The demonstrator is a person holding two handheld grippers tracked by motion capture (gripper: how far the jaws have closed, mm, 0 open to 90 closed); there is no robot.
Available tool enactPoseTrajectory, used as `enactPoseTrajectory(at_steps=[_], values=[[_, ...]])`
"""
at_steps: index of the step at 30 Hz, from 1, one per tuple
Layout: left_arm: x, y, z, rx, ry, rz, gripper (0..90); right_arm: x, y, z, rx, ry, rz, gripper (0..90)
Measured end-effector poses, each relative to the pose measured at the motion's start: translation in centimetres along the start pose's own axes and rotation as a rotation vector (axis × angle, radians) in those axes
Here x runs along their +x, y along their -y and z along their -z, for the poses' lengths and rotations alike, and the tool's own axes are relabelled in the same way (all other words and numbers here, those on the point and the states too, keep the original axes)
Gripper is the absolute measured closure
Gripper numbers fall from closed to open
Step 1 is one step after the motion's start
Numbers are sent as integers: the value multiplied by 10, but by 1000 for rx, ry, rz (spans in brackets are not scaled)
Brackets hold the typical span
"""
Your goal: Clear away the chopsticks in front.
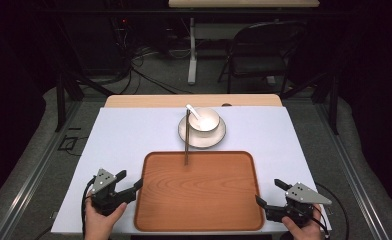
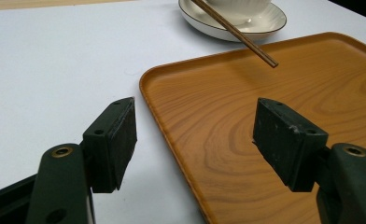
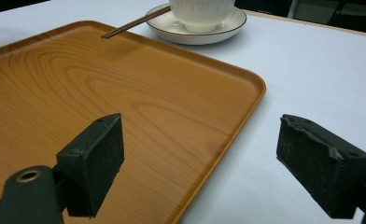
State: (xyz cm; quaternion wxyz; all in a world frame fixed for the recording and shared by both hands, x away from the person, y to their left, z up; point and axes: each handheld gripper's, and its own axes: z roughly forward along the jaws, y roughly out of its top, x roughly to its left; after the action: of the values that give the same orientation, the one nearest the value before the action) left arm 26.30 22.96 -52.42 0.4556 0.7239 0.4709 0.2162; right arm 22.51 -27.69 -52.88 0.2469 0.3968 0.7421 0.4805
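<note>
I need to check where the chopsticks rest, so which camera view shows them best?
The high view: the chopsticks show whole, from the bowl on the plate down over the tray rim. Both gripper views catch just their lower ends above the tray's far edge.

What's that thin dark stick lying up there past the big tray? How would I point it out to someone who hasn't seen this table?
Start at the wooden tray in the middle of the white table. Just beyond its far edge sits a white plate with a white bowl on it. The chopsticks lean on that plate's left side, their tips reaching over the tray's far rim: the only long, thin, dark brown thing among round white dishes.
</note>
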Motion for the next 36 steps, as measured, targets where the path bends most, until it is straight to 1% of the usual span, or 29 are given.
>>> enactPoseTrajectory(at_steps=[2,4,7,9,12,15,18,19,23,24,26,28,30,32,33,34,36], values=[[0,0,0,4,1,1,309,0,0,0,0,0,2,147],[0,0,-1,16,-11,-1,310,0,0,0,0,0,0,147],[0,0,-2,29,-13,11,321,-1,0,0,0,3,-9,147],[-1,0,-1,43,-25,16,328,-1,0,0,4,2,-17,147],[-1,-1,-2,60,-29,28,327,-1,0,1,3,4,-15,147],[-1,-2,-2,70,-54,41,320,0,1,1,-1,4,-7,147],[1,-2,-3,80,-71,65,308,-1,1,1,2,3,-16,147],[1,-3,-3,80,-71,73,293,-1,1,1,2,3,-20,147],[4,-4,-2,63,-61,103,292,-2,1,1,5,3,-24,147],[4,-5,-3,64,-62,103,293,-2,1,1,4,4,-25,147],[4,-6,-6,94,-68,99,303,-2,1,1,5,3,-30,147],[2,-10,-10,117,-70,92,310,-2,0,1,6,2,-32,147],[0,-17,-13,128,-72,78,326,-3,0,1,4,2,-36,147],[-2,-26,-16,129,-72,66,335,-3,1,1,1,4,-37,147],[-3,-32,-18,127,-79,60,347,-3,1,1,0,4,-37,147],[-3,-37,-20,129,-86,60,350,-3,1,1,-1,4,-39,147],[-3,-46,-24,129,-82,63,357,-4,1,1,0,3,-42,147]])
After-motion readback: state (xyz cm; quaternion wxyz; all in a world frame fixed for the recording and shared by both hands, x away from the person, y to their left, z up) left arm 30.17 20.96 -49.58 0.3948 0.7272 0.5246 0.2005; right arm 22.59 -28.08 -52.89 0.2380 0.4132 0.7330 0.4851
